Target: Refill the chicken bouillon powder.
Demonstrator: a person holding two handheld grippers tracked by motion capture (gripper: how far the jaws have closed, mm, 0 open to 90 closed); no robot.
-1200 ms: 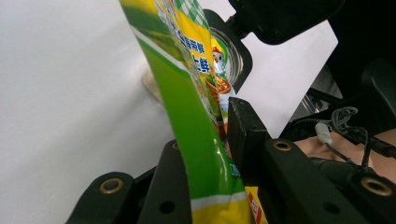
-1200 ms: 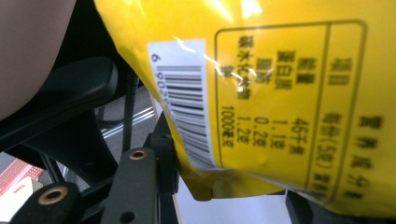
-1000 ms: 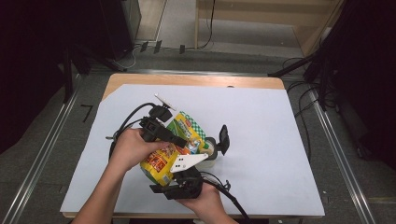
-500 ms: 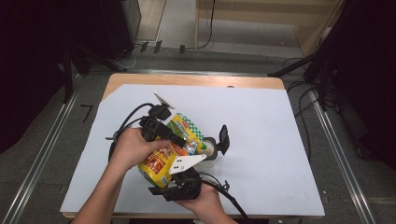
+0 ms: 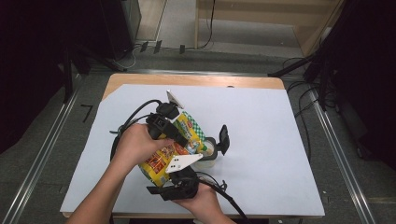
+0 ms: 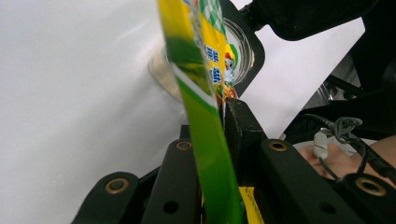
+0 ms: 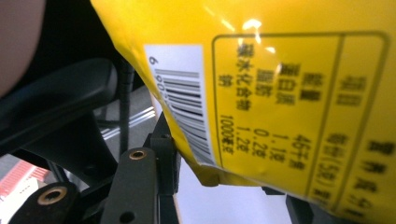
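Observation:
A yellow and green snack bag [image 5: 163, 156] lies slanted over a clear plastic cup [image 5: 208, 156], its upper end at the cup's mouth. My left gripper [image 5: 179, 136] comes in from the left and is shut on the bag's thin edge [image 6: 196, 70]; its jaws have just been closing with that edge between them. My right gripper [image 5: 212, 148] reaches up from the near edge. One of its fingers [image 5: 224, 137] lies against the cup's right side, the other is hidden under the bag. The right gripper view has the bag's barcode side [image 7: 280, 93] close in front.
White paper [image 5: 280, 140] covers the wooden table [image 5: 196, 80]. Black cables [image 5: 135, 114] loop behind the left hand. Metal rails [image 5: 341, 154] run along both sides of the table, and dark equipment stands at the back corners.

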